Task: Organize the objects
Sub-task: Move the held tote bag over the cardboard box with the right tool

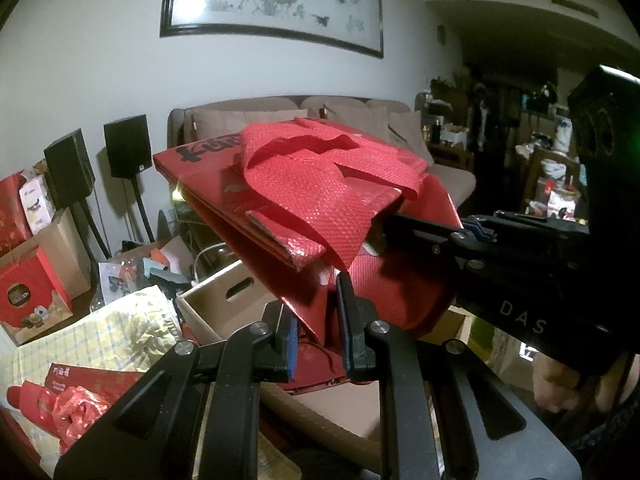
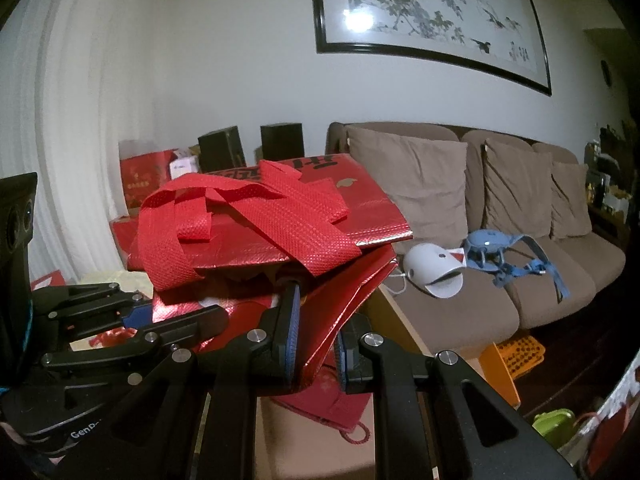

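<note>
Both grippers have hold of the same thing here: a shiny red foil-laminated shopping bag [image 1: 280,196] with woven red strap handles [image 1: 320,184], folded flat and held up in the air, not resting on anything. The left gripper [image 1: 318,328] has its jaws clenched on the bag's lower folded edge, blue pads pressing the red sheet from both sides. The right gripper [image 2: 316,340] is doing the same on a neighbouring fold, jaws pinched tight on the foil. From the left camera you can see the right gripper reaching in from the right side, and a bit of the person's hand [image 1: 556,388] down under it.

The strap handles are flopped loosely across the top face of the bag, crossing each other. There's black lettering on the far end of the bag, too cut off to read.

Right underneath sits an open brown cardboard box [image 1: 224,300] with a hand-hole cut in its side, with more red paper lying below the bag. To the left there's a yellow checked cloth [image 1: 100,340], crumpled red wrapping [image 1: 72,408] and red gift boxes [image 1: 28,292].

Further back, two black speakers on stands [image 1: 128,152] stand by the wall, and there's a long brown sofa with matching cushions [image 2: 500,216]. On the sofa seat lie a white rounded gadget [image 2: 436,272] and a blue strappy thing [image 2: 504,252] just beside it. An orange plastic crate [image 2: 516,352] sits on the floor in front. Above it all hangs a black-framed ink painting of branches and birds [image 2: 432,16].
</note>
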The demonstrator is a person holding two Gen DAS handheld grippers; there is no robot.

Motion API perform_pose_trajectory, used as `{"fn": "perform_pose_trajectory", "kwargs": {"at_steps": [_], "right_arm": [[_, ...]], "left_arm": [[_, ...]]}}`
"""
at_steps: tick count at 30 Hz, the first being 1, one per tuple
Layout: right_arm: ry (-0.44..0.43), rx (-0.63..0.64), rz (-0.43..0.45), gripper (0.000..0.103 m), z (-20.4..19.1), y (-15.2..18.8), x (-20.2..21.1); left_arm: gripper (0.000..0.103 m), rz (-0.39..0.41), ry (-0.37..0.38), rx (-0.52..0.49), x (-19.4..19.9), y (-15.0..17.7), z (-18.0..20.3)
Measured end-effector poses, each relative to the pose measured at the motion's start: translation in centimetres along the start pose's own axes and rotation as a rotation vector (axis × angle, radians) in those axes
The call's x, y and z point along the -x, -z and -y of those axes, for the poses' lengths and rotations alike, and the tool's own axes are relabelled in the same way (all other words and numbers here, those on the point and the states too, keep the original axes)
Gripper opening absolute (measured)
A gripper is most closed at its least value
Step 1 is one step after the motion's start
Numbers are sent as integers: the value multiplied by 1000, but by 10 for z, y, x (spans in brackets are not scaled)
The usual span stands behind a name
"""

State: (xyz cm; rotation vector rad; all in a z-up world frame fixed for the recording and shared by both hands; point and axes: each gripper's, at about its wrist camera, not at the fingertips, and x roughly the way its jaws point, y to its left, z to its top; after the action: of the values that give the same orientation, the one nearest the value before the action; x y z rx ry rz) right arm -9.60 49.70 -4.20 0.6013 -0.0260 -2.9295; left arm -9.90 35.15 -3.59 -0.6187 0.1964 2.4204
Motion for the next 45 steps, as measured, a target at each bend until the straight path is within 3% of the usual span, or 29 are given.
{"fn": "perform_pose_trajectory", "kwargs": {"at_steps": [45], "right_arm": [[62,-8,-219,14,24,57,-80]], "left_arm": [[16,-202,102,138,-93,54,-28]]}}
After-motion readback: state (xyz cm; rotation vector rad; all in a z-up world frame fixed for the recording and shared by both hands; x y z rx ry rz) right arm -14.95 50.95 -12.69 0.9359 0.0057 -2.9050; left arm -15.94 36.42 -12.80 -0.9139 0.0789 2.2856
